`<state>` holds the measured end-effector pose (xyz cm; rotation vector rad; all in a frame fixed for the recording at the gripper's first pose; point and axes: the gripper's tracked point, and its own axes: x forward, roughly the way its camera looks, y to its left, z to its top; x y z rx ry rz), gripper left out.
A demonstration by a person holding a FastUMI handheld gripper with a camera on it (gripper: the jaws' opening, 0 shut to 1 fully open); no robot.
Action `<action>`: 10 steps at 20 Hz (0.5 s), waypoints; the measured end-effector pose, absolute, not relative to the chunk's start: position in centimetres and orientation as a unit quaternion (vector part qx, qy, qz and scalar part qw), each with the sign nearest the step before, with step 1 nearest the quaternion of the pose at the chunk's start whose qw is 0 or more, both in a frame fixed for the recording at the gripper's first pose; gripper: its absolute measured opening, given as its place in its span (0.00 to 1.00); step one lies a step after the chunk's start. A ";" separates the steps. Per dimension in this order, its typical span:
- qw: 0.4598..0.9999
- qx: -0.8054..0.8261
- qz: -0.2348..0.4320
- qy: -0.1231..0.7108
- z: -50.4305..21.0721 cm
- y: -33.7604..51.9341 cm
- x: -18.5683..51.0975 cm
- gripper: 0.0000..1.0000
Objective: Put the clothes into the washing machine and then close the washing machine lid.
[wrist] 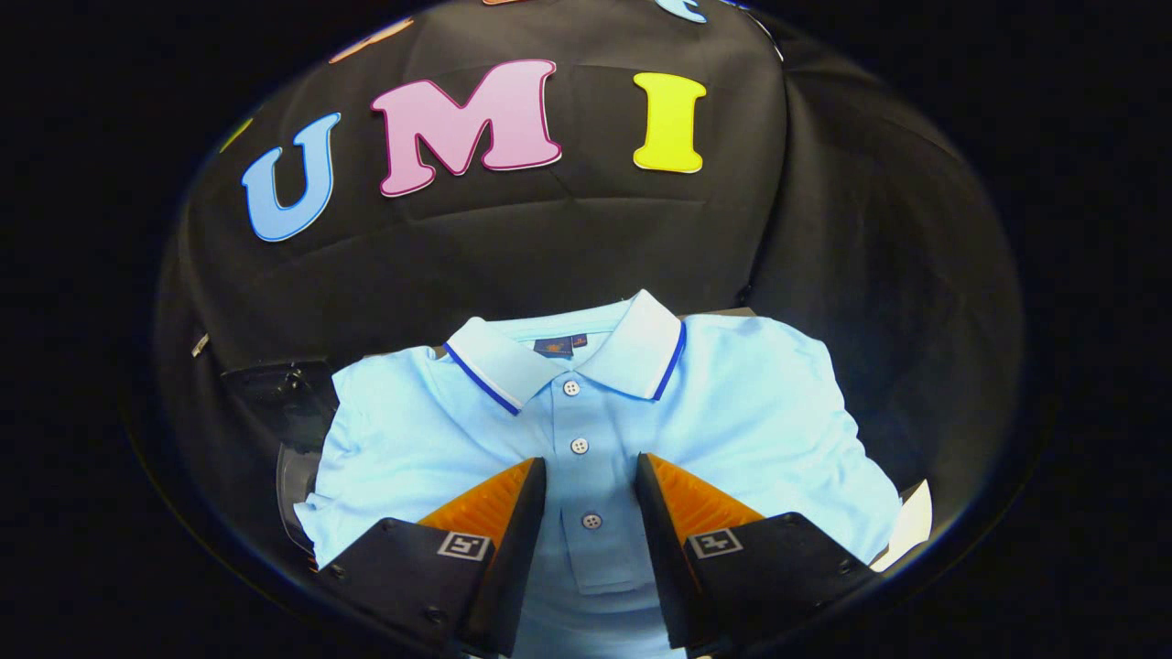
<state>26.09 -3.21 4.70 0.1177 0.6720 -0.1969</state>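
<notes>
Tongs (591, 471) spread apart over polo shirt (732, 412), straddling its placket.

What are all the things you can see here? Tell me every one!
shirt: one, light blue with a white collar edged dark blue, lying flat, under and beyond the fingers.
buttons: three, pale, in a row down the shirt's front, between the fingers.
dark object: one, black, beside the shirt's sleeve; cannot tell what it is.
white thing: one, peeking out by the shirt's other side.
cloth wall: one, black, behind the shirt.
tool: one, fingers open over the shirt.
</notes>
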 end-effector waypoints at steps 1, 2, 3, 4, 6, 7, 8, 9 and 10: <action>0.938 0.058 -0.098 0.328 4.7 -3.0 26.3 0.64; 0.939 0.041 -0.087 0.331 4.7 -2.6 26.4 0.44; 0.939 0.031 -0.088 0.330 5.1 -2.6 26.6 0.24; 0.938 0.035 -0.095 0.331 4.7 -2.5 26.4 0.24; 0.939 0.042 -0.099 0.327 4.8 -2.5 26.4 0.24; 0.942 0.037 -0.091 0.322 4.9 -2.5 26.6 0.24; 0.943 0.041 -0.091 0.318 5.2 -2.6 26.4 0.08; 0.943 0.053 -0.093 0.315 5.0 -2.4 26.4 0.08; 0.945 0.056 -0.090 0.311 5.0 -2.4 26.4 0.08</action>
